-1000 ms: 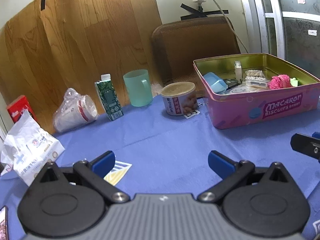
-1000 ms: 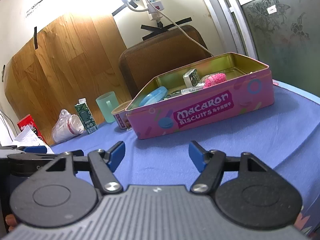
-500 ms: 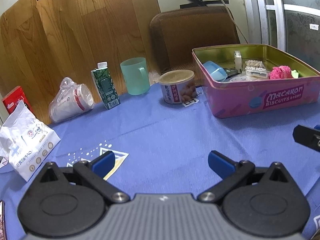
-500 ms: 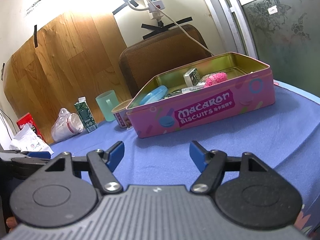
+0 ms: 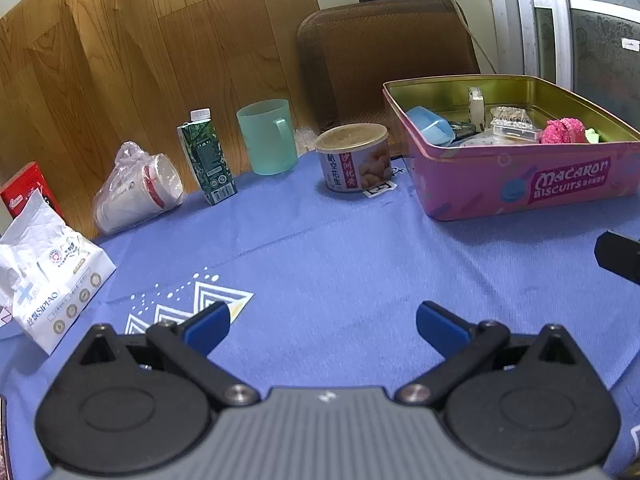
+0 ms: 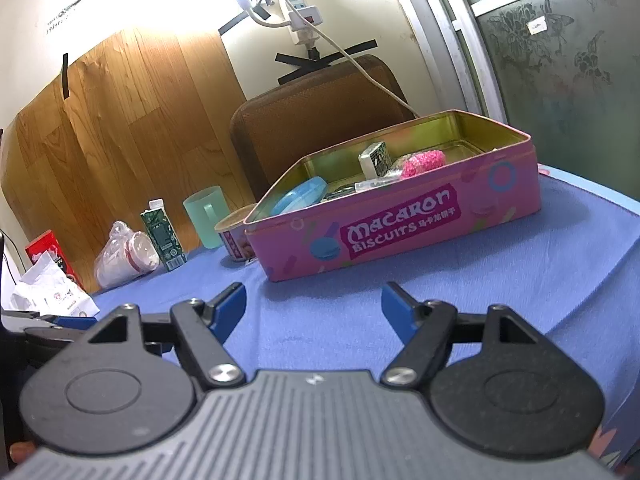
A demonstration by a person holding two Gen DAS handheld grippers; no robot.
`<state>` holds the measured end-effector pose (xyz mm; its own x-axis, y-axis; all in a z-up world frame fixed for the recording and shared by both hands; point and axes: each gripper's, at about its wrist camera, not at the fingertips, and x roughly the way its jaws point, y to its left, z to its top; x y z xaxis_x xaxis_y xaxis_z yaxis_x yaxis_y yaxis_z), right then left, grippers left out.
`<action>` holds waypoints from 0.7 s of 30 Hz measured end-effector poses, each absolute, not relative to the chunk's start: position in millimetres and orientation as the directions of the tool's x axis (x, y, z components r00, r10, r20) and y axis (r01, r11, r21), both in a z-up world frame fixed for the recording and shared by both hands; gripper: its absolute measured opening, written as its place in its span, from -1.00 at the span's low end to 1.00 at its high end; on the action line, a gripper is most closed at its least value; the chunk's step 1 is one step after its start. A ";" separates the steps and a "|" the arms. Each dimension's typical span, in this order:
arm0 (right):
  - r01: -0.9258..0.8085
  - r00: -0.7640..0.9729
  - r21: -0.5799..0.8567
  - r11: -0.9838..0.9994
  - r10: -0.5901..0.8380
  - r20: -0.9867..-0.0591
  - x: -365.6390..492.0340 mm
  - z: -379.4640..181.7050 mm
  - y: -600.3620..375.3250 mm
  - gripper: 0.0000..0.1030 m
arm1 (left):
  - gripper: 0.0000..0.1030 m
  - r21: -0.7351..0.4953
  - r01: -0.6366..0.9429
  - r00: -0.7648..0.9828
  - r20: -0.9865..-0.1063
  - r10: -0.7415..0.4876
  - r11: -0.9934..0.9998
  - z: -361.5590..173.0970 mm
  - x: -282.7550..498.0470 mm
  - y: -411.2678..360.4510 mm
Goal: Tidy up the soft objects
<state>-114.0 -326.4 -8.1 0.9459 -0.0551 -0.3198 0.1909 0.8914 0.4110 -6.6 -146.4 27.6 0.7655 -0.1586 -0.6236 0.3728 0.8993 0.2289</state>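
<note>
A pink Macaron Biscuits tin [image 5: 560,188] stands open on the blue tablecloth at the right; it also shows in the right wrist view [image 6: 400,228]. Inside lie a pink fluffy ball [image 5: 564,131] [image 6: 424,162], a blue lid [image 5: 430,126], and small packets. A white tissue pack [image 5: 52,280] lies at the left edge. My left gripper [image 5: 322,322] is open and empty above the cloth. My right gripper [image 6: 314,306] is open and empty, in front of the tin.
Along the back stand a tin can [image 5: 354,158], a green cup [image 5: 266,136], a green carton [image 5: 206,162], bagged paper cups [image 5: 138,192] and a red box [image 5: 24,190]. A brown chair back [image 5: 384,56] and a wooden board are behind.
My left gripper has pulled back and risen, so more of the cloth and its triangle print shows. The right gripper has barely moved.
</note>
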 end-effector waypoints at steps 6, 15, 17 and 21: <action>0.196 0.945 0.412 0.890 -0.059 -0.321 -113.7 -8.8 -326.8 0.50 | 0.99 0.222 0.380 0.753 -0.638 -0.161 0.898 24.7 -4.6 -146.5; 0.210 0.943 0.428 0.879 -0.065 -0.328 -113.0 -11.1 -328.6 0.55 | 0.99 0.221 0.384 0.745 -0.647 -0.160 0.896 22.1 -4.1 -145.0; 0.210 0.943 0.428 0.879 -0.066 -0.327 -113.1 -11.2 -328.5 0.55 | 0.99 0.217 0.384 0.743 -0.650 -0.160 0.898 21.7 -3.8 -144.5; 0.209 0.942 0.423 0.881 -0.066 -0.328 -112.6 -10.4 -327.6 0.55 | 0.99 0.219 0.385 0.744 -0.648 -0.162 0.897 22.2 -3.8 -144.2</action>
<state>-112.6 -327.6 -10.4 0.9423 -0.0659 -0.3283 0.2092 0.8814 0.4234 -3.8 -144.2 22.2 0.7444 -0.1618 -0.6479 0.3852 0.8965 0.2187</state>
